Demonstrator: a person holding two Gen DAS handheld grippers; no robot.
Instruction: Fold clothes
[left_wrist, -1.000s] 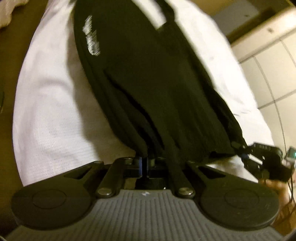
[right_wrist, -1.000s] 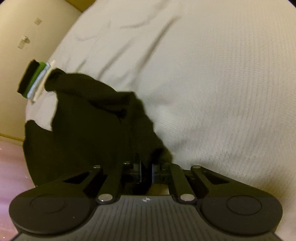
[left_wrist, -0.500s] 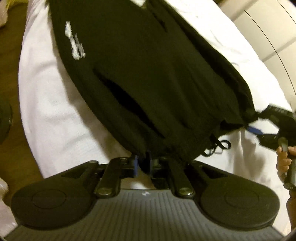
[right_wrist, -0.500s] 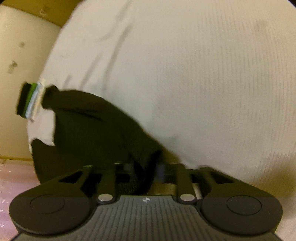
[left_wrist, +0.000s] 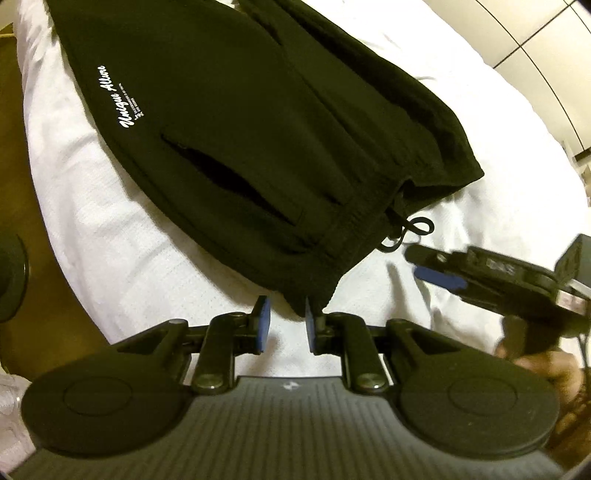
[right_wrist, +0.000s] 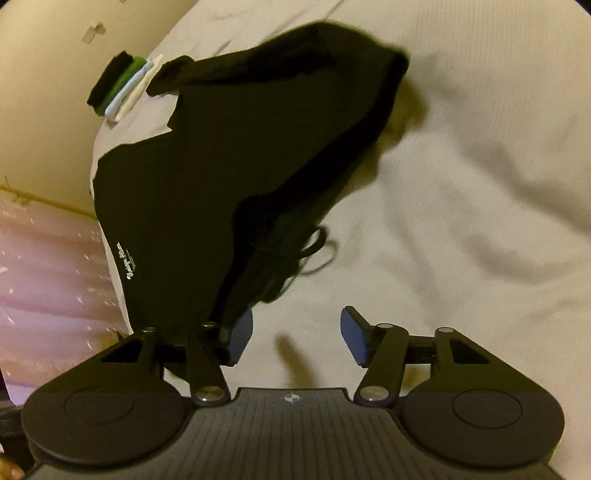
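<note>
Black sweatpants (left_wrist: 240, 129) with a white script logo lie spread on the white bed sheet (left_wrist: 110, 240), waistband and drawstring (left_wrist: 410, 230) nearest me. My left gripper (left_wrist: 286, 306) hovers at the waistband's near corner, its blue pads a little apart; the cloth tip touches the right pad but is not pinched. In a hand at the right edge, my right gripper (left_wrist: 428, 266) points at the drawstring. In the right wrist view the right gripper (right_wrist: 297, 317) has its jaws opening with only sheet between them, and the sweatpants (right_wrist: 221, 166) lie just beyond its left finger.
A small stack of folded clothes (right_wrist: 122, 85) sits at the bed's far edge, past the pant legs. Wooden floor (left_wrist: 11, 184) and a dark round object (left_wrist: 11, 280) lie left of the bed. Pale wall panels (left_wrist: 535, 37) rise on the right. Wrinkled sheet (right_wrist: 461, 147) spreads to the right.
Both grippers, shut on the waistband a second ago, have let it go. The sweatpants have dropped flat onto the bed. The right gripper has drawn back from the cloth.
</note>
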